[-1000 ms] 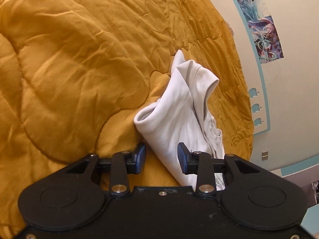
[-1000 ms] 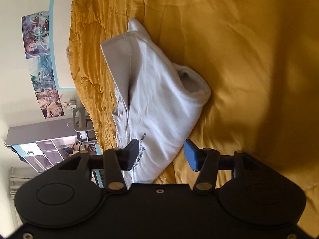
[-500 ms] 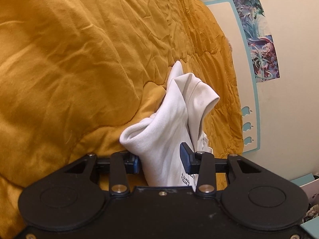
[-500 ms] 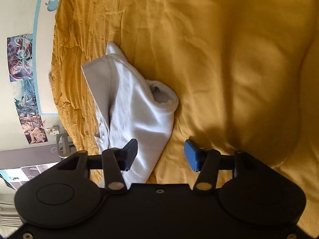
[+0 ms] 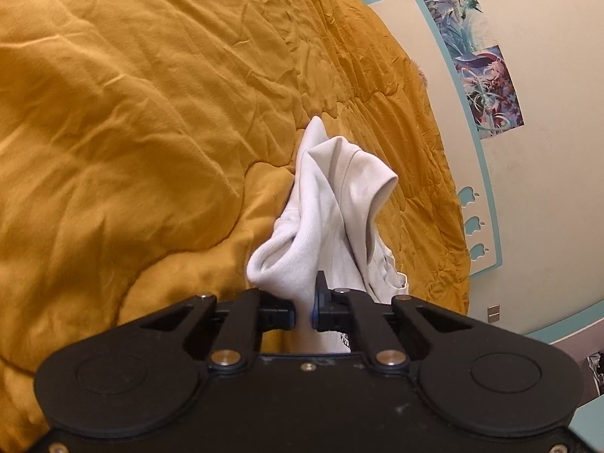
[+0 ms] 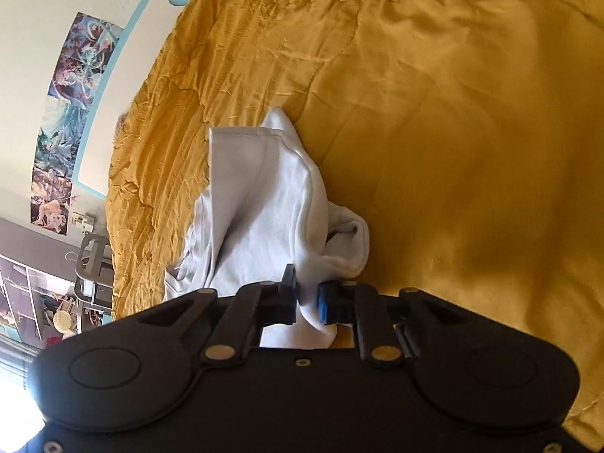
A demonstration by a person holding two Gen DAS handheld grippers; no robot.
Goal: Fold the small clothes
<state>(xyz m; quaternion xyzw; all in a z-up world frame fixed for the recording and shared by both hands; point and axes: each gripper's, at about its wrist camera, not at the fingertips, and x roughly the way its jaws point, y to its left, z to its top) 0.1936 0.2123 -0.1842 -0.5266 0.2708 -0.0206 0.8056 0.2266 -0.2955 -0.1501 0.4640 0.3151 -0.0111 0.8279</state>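
Folding looks only partly done: the white shirt (image 5: 332, 204) is bunched and rumpled on the orange bedspread (image 5: 132, 113), with a sleeve hem sticking up and no flat, squared shape yet. Left claw (image 5: 304, 311) is nearly closed, pinching a fold of its near edge; right claw (image 6: 307, 302) likewise clamps the cloth. Smoothing and final folds probably remain.

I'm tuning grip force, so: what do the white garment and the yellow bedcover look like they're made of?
White garment: soft matte knit, likely cotton jersey; stitched hems, limp folds. Yellow bedcover: quilted woven fabric, faint sheen, puffy stitched panels, fine wrinkles. Left gripper and right gripper both pinch the garment.
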